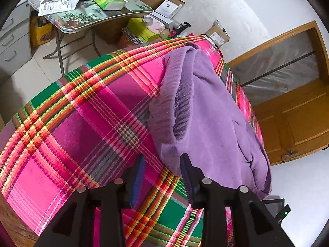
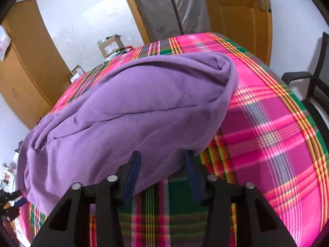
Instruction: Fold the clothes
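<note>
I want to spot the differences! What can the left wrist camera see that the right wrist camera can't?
Only the left wrist view shows a folding table piled with a green tissue pack and papers, grey drawers, and the garment's ribbed opening. Only the right wrist view shows a black chair. Both show the purple garment lying folded on the plaid cloth, and each shows its own open gripper: left gripper, right gripper.
</note>
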Available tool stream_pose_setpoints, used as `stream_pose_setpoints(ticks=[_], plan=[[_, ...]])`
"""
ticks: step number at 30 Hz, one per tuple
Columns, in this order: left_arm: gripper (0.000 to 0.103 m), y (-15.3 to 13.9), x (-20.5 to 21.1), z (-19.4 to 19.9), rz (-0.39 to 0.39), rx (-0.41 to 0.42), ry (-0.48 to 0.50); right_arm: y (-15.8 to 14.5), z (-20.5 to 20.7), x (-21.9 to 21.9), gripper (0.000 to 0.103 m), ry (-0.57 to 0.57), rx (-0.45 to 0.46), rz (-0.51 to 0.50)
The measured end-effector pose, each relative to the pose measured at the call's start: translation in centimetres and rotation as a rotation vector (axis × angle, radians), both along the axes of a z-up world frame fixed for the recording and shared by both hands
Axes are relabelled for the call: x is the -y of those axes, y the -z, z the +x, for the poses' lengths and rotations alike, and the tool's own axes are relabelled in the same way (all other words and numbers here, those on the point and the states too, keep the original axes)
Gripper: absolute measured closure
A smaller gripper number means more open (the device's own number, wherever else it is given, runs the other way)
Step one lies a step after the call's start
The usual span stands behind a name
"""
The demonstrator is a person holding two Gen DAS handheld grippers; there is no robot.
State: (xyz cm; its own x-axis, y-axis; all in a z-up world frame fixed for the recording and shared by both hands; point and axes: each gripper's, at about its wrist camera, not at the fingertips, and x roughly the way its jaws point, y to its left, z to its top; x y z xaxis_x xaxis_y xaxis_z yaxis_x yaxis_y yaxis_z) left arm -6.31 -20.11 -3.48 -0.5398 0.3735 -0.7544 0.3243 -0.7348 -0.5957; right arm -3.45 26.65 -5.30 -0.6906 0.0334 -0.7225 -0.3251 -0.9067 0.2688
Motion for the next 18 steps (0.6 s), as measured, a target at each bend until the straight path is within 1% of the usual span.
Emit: stream_pose_setpoints(ticks=[1, 3, 5, 10, 11, 15, 17, 18], plan=[[0.068, 0.0, 0.0, 0.0, 0.001, 0.001, -0.002, -0.1, -0.1, -0.2, 0.089, 0.006, 0.001, 0.006], [0.068, -0.1, -0.1, -0.1, 0.003, 0.004, -0.005, -0.1, 0.2, -1.0, 0.095, 0.02, -0.011, -0.007], [0.068, -0.2, -0.2, -0.2, 0.005, 0.006, -0.009, -0.4, 0.7, -1.4, 0.098, 0.025, -0.036, -0.012], [0.068, -0.2, -0.2, -0.2, 0.001, 0.005, -0.009, -2.0, 1.8, -2.0, 0.1, 0.059, -0.085, 0.082], [0.068, -0.2, -0.2, -0.1, 0.001, 0.004, -0.01, -2.2, 1.9, -2.2, 0.1, 0.056, -0.082, 0.076], [0.068, -0.1, 0.1, 0.0, 0.005, 0.002, -0.011, -1.2, 1.7, -2.4, 0.097, 0.017, -0.032, 0.017], [0.068, -0.1, -0.2, -0.1, 0.004, 0.005, -0.007, -0.5, 1.8, -2.4, 0.084, 0.024, -0.014, -0.005], [0.068, -0.1, -0.3, -0.1, 0.003, 0.006, -0.005, -0.2, 1.9, -2.5, 0.069, 0.034, -0.006, -0.017]])
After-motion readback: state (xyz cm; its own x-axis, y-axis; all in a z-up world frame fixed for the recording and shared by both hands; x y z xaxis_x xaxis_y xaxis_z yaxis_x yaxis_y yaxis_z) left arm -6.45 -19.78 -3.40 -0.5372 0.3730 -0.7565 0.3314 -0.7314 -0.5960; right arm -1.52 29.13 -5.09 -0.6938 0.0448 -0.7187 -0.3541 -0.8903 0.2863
